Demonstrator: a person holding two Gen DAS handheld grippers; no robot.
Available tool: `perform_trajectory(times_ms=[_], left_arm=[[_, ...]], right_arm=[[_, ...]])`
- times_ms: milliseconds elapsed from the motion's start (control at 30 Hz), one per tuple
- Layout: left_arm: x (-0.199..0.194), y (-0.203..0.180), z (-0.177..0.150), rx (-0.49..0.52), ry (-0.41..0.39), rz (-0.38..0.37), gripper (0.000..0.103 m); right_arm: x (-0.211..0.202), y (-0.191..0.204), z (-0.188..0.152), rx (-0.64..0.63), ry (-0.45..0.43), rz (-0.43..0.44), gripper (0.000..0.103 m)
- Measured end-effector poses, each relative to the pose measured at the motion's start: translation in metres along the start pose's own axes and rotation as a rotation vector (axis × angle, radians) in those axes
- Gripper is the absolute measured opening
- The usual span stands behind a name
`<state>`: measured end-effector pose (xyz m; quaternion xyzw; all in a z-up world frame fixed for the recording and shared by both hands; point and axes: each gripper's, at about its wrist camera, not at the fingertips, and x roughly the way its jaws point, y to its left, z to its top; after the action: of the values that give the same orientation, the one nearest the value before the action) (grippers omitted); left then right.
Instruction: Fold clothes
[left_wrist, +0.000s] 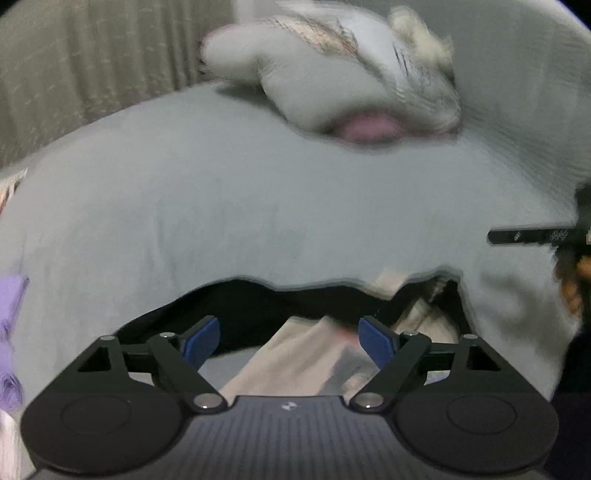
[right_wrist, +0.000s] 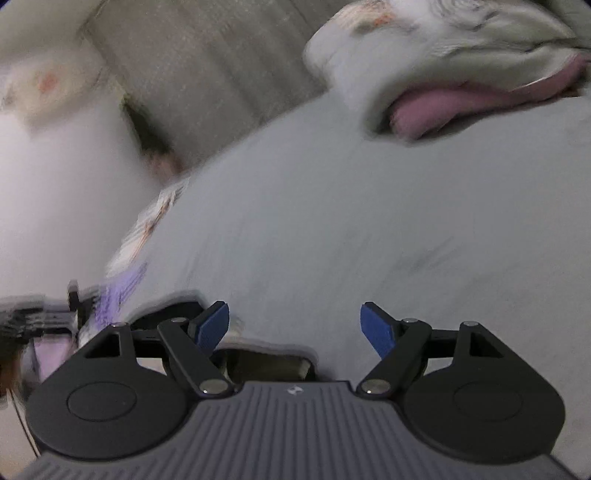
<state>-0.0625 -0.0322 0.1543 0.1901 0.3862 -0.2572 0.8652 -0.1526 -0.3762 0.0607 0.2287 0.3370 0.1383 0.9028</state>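
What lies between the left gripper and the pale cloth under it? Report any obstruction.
Nothing visible does. The left gripper is open and the pale cloth shows uncovered between its fingers. The grey sheet ends just beyond, not over it. The picture is blurred.

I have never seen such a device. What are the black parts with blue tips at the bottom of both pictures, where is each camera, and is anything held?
No robot is here. A person holds one hand tool in each hand, and each tool has a two-finger claw with blue pads. Each picture comes from a wide-angle camera on one tool, looking forward along its fingers. The first shows the left claw, the second the right claw. Both are open and hold nothing. Under them lies a large pale grey cloth, spread over a surface. At its far edge sits a bunched light bundle with a pink part. Beyond the cloth's near edge, other pale fabric shows. A purple item lies at the left. The pictures are blurred.
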Motion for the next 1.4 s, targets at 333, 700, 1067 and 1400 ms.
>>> perform_trajectory(times_ms=[333,700,1067,1400], left_arm=[[0.083,-0.092,-0.028,0.697,-0.095,-0.025,0.083],[0.151,-0.105,-0.018,0.759,-0.04,-0.12,0.06],[0.154,-0.103,0.001,0.622,-0.16,-0.008,0.022],[0.148,-0.098,0.009,0.57,-0.191,-0.034,0.022]], right_arm=[[0.033,0.007,-0.036,-0.073,0.124,-0.037,0.079],[0.062,0.007,-0.026,-0.13,0.096,-0.067,0.017],[0.06,-0.007,-0.029,-0.045,0.134,-0.072,0.023],[0.036,0.004,-0.028,-0.107,0.003,-0.088,0.004]])
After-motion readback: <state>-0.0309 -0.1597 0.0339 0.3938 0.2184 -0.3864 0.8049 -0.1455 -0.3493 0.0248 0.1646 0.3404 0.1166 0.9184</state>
